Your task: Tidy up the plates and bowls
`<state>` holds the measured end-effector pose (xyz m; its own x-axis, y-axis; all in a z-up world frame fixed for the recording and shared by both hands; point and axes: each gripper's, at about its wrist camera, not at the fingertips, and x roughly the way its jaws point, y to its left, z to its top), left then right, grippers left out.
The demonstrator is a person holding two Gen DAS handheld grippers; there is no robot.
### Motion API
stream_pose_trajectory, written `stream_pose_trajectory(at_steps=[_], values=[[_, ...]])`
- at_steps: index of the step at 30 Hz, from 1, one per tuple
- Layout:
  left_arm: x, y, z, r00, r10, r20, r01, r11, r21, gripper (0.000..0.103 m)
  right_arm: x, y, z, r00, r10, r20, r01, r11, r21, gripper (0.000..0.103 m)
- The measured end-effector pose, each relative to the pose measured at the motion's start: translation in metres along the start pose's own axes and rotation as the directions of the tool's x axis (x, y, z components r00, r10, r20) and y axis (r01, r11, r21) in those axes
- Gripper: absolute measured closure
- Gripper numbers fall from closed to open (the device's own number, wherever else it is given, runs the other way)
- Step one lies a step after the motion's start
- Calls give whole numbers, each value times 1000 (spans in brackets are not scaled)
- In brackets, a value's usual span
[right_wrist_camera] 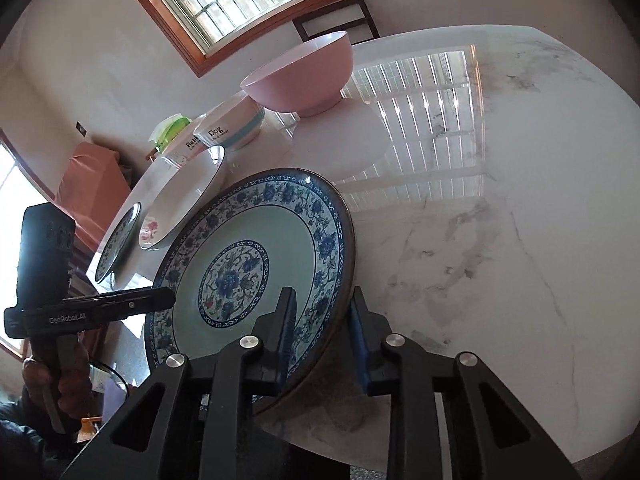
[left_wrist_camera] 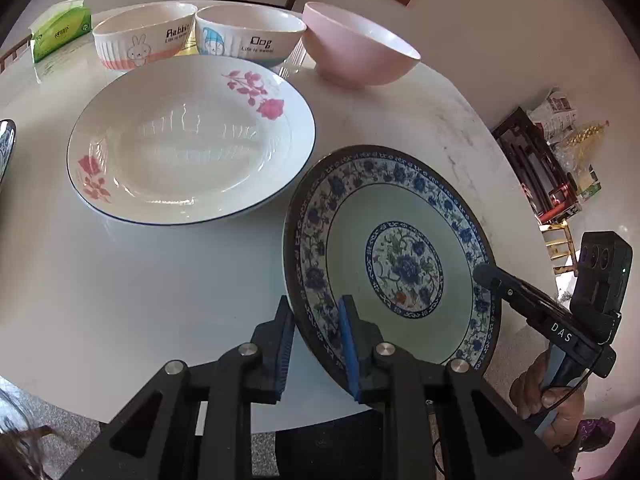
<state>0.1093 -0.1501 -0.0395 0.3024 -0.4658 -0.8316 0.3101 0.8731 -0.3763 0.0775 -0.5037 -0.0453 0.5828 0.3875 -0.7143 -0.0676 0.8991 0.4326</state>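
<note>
Blue-flowered plate, tilted off the worktop, is held by both grippers' jaws on opposite rims; next, I think, it goes onto the rose plate.

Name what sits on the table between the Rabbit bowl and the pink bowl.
The Dog bowl sits between the Rabbit bowl and the pink bowl; the left wrist view shows the row best.

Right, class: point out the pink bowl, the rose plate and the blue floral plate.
pink bowl (left_wrist_camera: 352, 54): left wrist view, on its outer side wall.
rose plate (left_wrist_camera: 188, 148): left wrist view, on the white centre well.
blue floral plate (right_wrist_camera: 256, 268): right wrist view, on the pale green inner area.
</note>
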Motion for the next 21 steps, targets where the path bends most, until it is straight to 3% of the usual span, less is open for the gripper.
stream_pose_trajectory(at_steps=[16,21], values=[[-12,-21,-23,995,-8,96,-2,994,105,81,-32,-6,-37,997,-7,80,-3,992,127,85],[-17,-18,-25,994,-16,106,5,995,97,81,-36,2,-41,995,-14,101,1,992,126,85]])
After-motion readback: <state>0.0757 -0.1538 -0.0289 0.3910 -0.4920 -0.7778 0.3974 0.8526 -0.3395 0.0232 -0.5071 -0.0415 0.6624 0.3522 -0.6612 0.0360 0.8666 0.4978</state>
